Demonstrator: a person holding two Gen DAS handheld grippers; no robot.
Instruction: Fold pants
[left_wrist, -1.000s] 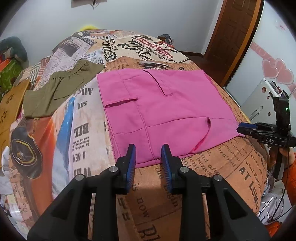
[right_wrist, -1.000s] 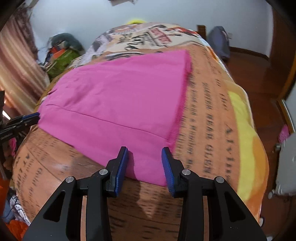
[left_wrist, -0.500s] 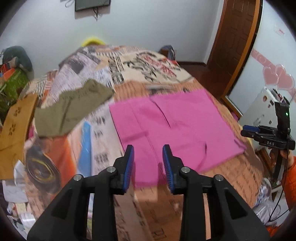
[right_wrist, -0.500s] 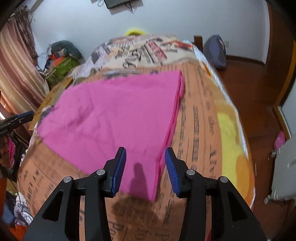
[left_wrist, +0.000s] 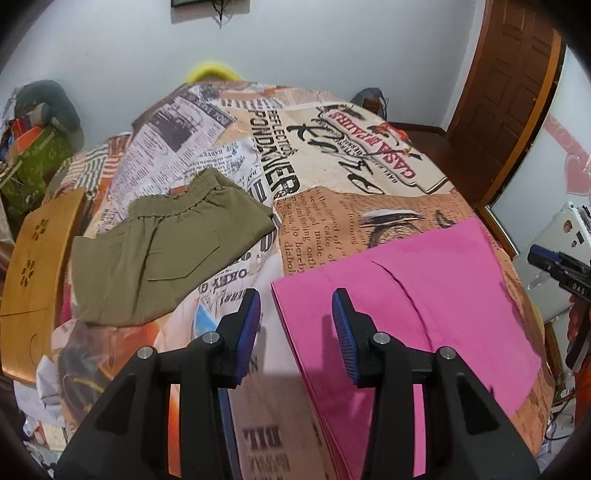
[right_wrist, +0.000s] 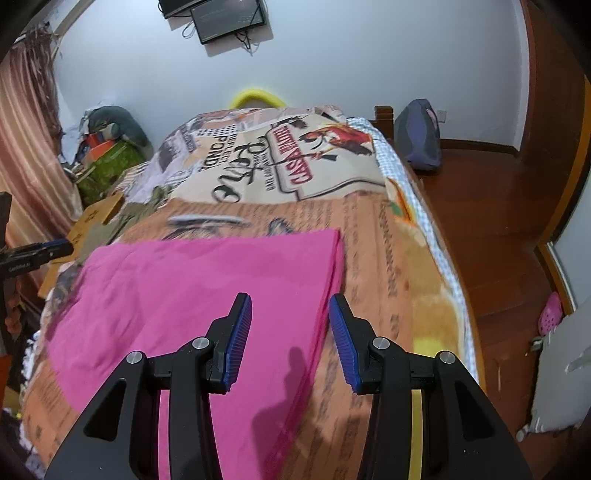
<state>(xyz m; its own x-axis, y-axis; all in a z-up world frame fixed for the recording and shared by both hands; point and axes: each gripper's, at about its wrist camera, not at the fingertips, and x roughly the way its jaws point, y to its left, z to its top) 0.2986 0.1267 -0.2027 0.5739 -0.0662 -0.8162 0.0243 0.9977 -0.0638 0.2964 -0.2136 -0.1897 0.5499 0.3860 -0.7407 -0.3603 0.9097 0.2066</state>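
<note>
A: Fingers first. The left gripper (left_wrist: 295, 332) has its blue pads spread wide with nothing between them, and the right gripper (right_wrist: 290, 339) is the same: parted, empty, above the cloth.

B: And the pink pants (left_wrist: 413, 295)?

A: Lying flat on the newspaper-print bedspread (left_wrist: 332, 155), folded into a rough rectangle. In the left wrist view the left gripper straddles their left edge, where several stacked layers show along the near side. In the right wrist view the right gripper sits over their right edge (right_wrist: 332, 280), which also looks layered.

B: So neither touches the fabric?

A: I can't tell contact for certain, but both seem to hover above it; shadows of the fingers fall on the cloth.

B: What could go wrong from here?

A: My guess is the layers. If a gripper closes on only the top sheet of that stacked edge, the fold would peel open when lifted instead of carrying over together. And the two sides need lifting evenly; if one hand leads, the rectangle skews and the next fold lands crooked.

B: Anything nearby to snag?

A: The olive shorts (left_wrist: 166, 251) lie just left of the pink pants, apart from them by a strip of bedspread. A wide sweep leftward could drag them. The pink pants also reach close to the bed's near edge, so a pull toward the person might slide them off.
</note>
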